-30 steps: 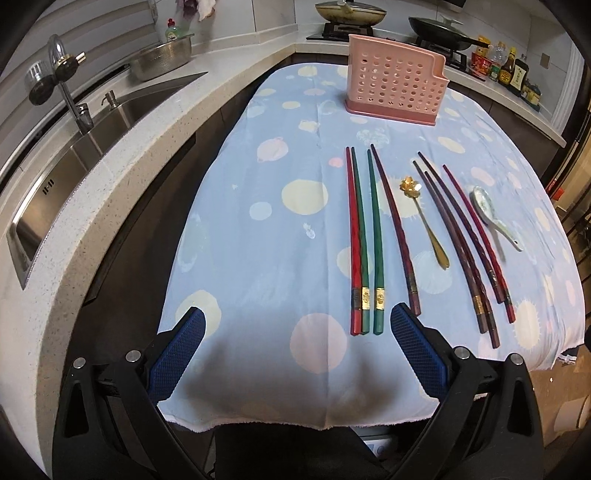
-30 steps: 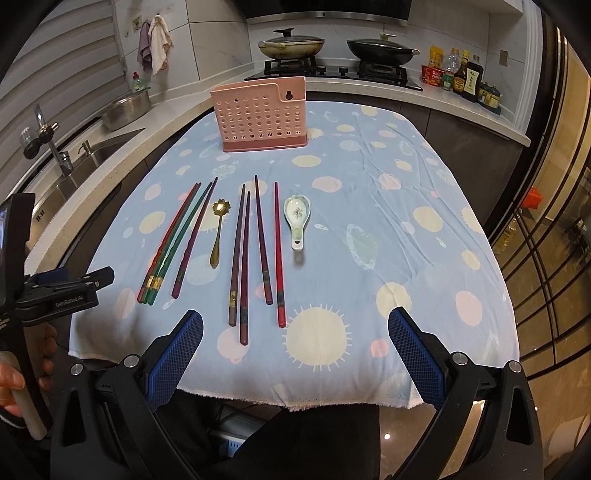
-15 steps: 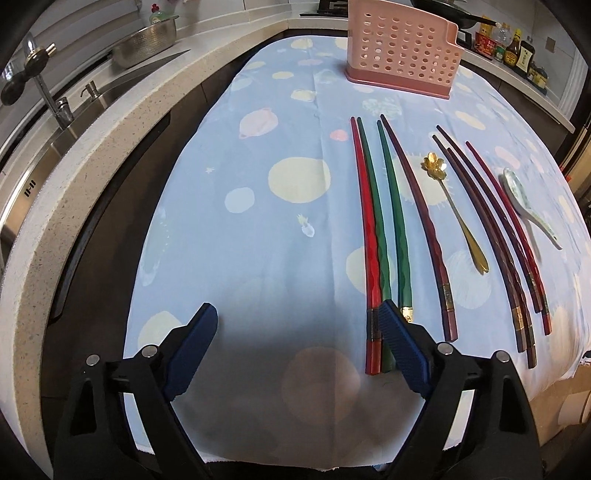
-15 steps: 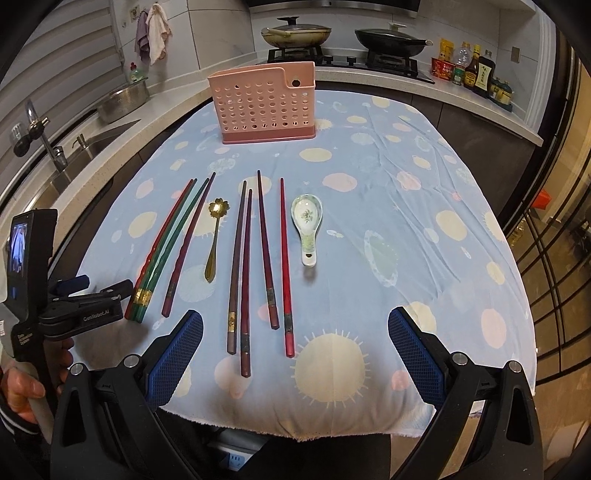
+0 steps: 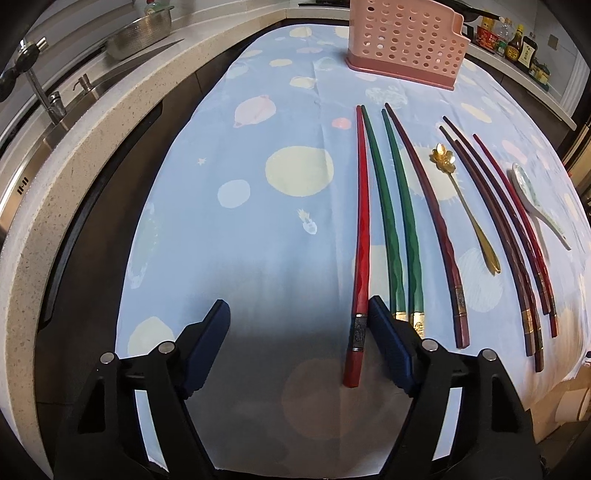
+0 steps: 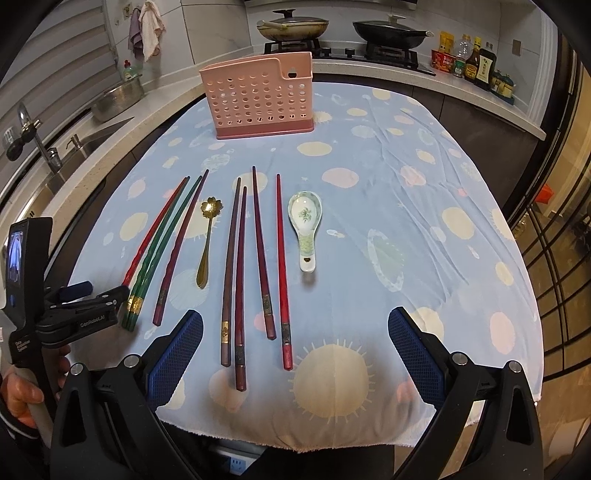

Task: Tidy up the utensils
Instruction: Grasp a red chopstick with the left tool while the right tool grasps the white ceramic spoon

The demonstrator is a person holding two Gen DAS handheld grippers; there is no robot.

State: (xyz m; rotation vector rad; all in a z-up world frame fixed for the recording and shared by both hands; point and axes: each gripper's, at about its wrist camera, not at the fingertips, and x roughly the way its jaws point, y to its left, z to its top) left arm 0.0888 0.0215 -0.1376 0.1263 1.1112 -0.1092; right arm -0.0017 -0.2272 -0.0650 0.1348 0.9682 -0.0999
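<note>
Several chopsticks, a gold flower spoon (image 5: pixel 465 206) (image 6: pixel 207 236) and a white ceramic spoon (image 5: pixel 535 203) (image 6: pixel 306 225) lie in a row on the blue spotted cloth. A pink perforated utensil holder (image 5: pixel 404 40) (image 6: pixel 258 98) stands upright at the far end. My left gripper (image 5: pixel 299 328) (image 6: pixel 94 295) is open and low over the cloth's near edge. The thick end of the red chopstick (image 5: pixel 360 236) (image 6: pixel 151 236) lies between its fingers, against the right finger (image 5: pixel 388 332). Two green chopsticks (image 5: pixel 395 221) lie just right of that finger. My right gripper (image 6: pixel 295 350) is open and empty above the near edge.
A sink with a tap (image 5: pixel 44 92) and a steel bowl (image 5: pixel 138 33) are on the stone counter to the left. A stove with two pans (image 6: pixel 343 31) and sauce bottles (image 6: pixel 476 62) stand behind the table. A dark-red chopstick (image 5: pixel 428 221) and several brown and red ones (image 6: pixel 255 258) lie right of the green pair.
My left gripper has moved forward and down to the cloth, and the red chopstick's thick end is now between its fingers. My right gripper has edged forward and stays open.
</note>
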